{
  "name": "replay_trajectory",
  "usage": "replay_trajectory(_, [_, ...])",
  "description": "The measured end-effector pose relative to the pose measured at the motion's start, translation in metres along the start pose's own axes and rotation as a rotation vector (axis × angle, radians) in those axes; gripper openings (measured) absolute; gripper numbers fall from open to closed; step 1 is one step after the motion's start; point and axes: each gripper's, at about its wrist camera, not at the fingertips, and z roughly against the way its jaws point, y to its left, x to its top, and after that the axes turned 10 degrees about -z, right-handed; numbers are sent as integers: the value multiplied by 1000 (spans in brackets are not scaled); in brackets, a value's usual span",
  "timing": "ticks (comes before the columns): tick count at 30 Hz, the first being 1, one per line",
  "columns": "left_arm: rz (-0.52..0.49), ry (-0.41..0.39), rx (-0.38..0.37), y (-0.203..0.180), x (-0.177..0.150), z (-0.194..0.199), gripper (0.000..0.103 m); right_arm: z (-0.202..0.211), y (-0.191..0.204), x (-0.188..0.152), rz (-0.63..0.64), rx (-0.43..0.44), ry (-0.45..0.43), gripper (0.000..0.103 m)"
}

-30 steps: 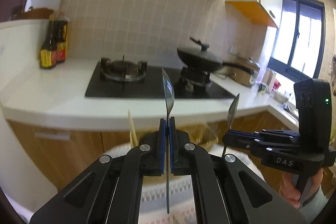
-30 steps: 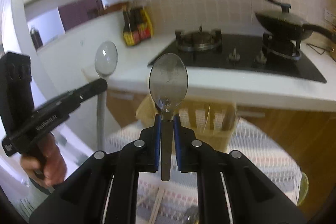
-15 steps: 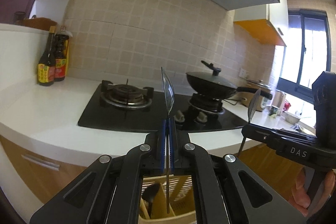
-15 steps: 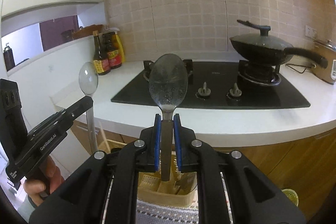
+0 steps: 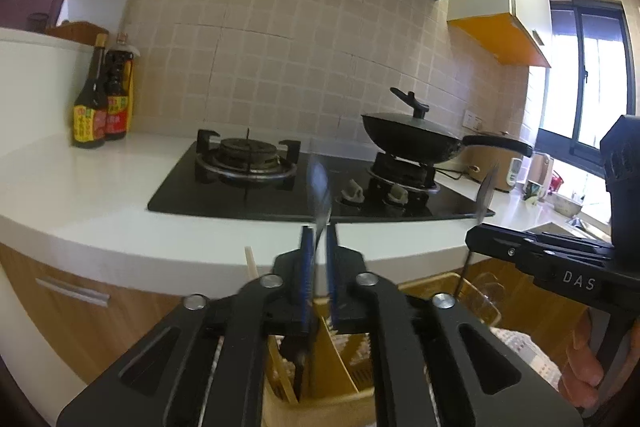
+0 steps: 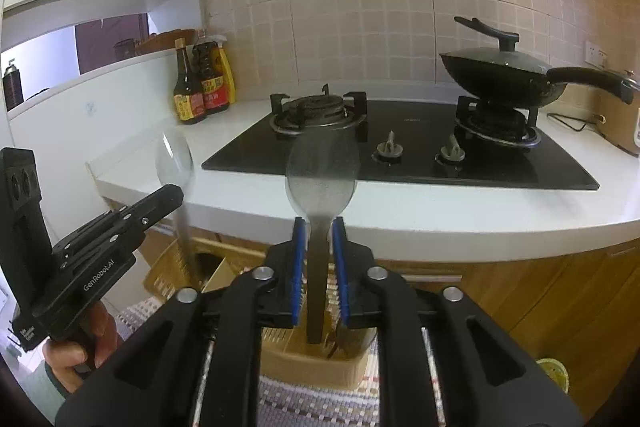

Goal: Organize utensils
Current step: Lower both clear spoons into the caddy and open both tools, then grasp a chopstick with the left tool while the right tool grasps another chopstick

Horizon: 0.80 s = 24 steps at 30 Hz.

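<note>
Right wrist view: your right gripper (image 6: pixel 318 263) and left gripper (image 5: pixel 318 267), jaws opening, release each spoon (image 6: pixel 320 179) over the holder (image 6: pixel 320 363) at 6 o'clock; next, withdraw clear.

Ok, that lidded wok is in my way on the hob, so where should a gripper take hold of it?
Take the wok by its long black handle, which juts out nearly level to the right, clear of the burner. Come from above with the jaws across it; the bowl looks too wide, and the lid knob would probably lift only the lid.
</note>
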Motion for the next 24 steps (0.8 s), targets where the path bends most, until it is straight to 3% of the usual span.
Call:
replay_trajectory(2, [7, 4, -11, 1, -1, 7, 19, 8, -1, -3, -11, 2, 8, 31])
replay_trajectory(4, [14, 9, -22, 3, -4, 18, 29, 16, 0, -7, -14, 12, 13, 32])
replay_trajectory(14, [-5, 94, -42, -8, -15, 84, 31, 72, 12, -40, -17, -26, 99, 32])
replay_trajectory(20, [-61, 232, -79, -32, -35, 111, 31, 95, 20, -74, 14, -63, 216, 32])
replay_trajectory(24, [-79, 390, -90, -46, -67, 116, 31, 97, 14, -104, -11, -75, 316, 32])
